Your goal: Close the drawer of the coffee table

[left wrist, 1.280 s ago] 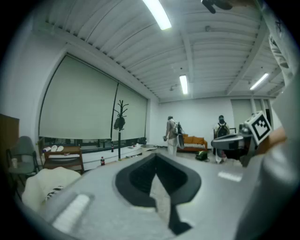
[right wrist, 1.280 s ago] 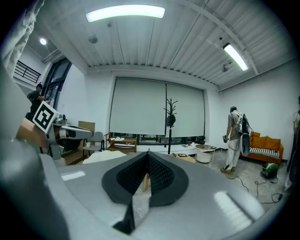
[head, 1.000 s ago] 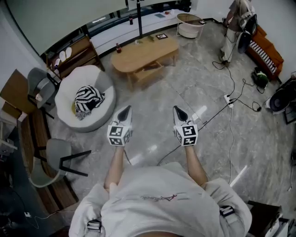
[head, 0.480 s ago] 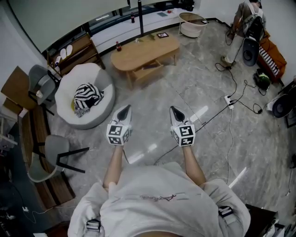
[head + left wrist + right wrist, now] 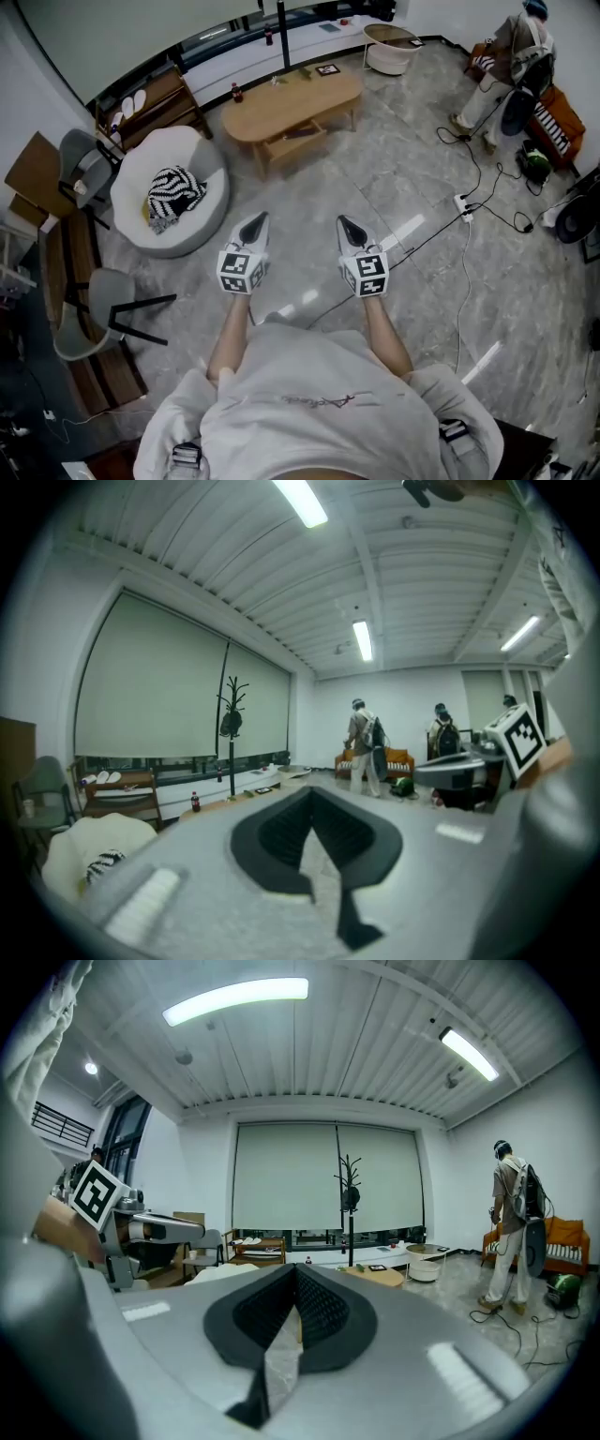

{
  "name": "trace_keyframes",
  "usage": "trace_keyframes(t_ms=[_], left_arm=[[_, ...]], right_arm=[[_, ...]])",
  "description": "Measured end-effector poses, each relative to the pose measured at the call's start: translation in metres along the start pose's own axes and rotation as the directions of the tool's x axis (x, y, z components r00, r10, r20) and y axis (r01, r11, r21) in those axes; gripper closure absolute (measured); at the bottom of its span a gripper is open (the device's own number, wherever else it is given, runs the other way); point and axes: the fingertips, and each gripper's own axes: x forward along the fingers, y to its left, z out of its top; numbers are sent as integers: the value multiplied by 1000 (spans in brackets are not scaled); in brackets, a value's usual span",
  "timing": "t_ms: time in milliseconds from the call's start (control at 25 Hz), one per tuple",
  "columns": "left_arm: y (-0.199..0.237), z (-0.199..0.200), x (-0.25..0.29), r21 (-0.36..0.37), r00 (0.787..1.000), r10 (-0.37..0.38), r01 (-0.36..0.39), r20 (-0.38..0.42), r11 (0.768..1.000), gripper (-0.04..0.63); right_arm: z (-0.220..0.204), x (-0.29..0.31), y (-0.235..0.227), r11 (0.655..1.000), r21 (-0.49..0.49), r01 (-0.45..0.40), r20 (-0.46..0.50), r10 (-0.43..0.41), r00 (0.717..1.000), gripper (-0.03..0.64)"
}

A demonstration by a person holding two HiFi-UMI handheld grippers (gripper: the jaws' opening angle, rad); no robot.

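The left gripper's (image 5: 257, 221) jaws were pressed together with nothing between them, and so were the right gripper's (image 5: 344, 224). Both were held out level side by side, well apart from each other, over the marble floor (image 5: 309, 202), each with its marker cube just behind the jaws. In the left gripper view the right gripper showed at 3 o'clock; in the right gripper view the left one showed at 9 o'clock.

In the head view, the coffee table (image 5: 291, 101) stood at 12 o'clock from the grippers, well apart from them. Its drawer (image 5: 292, 138) stuck out from under the near edge of the tabletop, so it was open, and neither gripper touched it. A dark bottle (image 5: 236, 94) stood on the tabletop at its 9 o'clock end, and a small framed item (image 5: 328, 71) lay towards its 1 o'clock end.

At 10 o'clock from the left gripper sat a round white seat (image 5: 202, 202) with a black-and-white striped cushion (image 5: 175, 192) in it. A grey chair (image 5: 89, 319) stood at 8 o'clock. At 3 o'clock from the right gripper a power strip (image 5: 461, 200) lay on the floor with cables running off it. At 2 o'clock, far off, a person (image 5: 514, 52) stood beside an orange bench (image 5: 555, 111). A round side table (image 5: 389, 45) stood at 1 o'clock, beyond the coffee table.
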Motion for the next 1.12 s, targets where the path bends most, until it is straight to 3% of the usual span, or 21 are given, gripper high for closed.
trace_keyframes(t_ms=[280, 640, 1120], left_arm=[[-11, 10, 9, 22, 1000, -14, 14, 6, 1000, 597], [8, -15, 18, 7, 1000, -15, 15, -28, 1000, 597], [55, -10, 112, -20, 999, -52, 52, 5, 998, 597]], right_arm=[[0, -11, -12, 1000, 15, 13, 17, -14, 1000, 612], [-15, 11, -9, 999, 26, 24, -10, -24, 1000, 612], [-11, 89, -66, 998, -13, 66, -46, -66, 997, 612]])
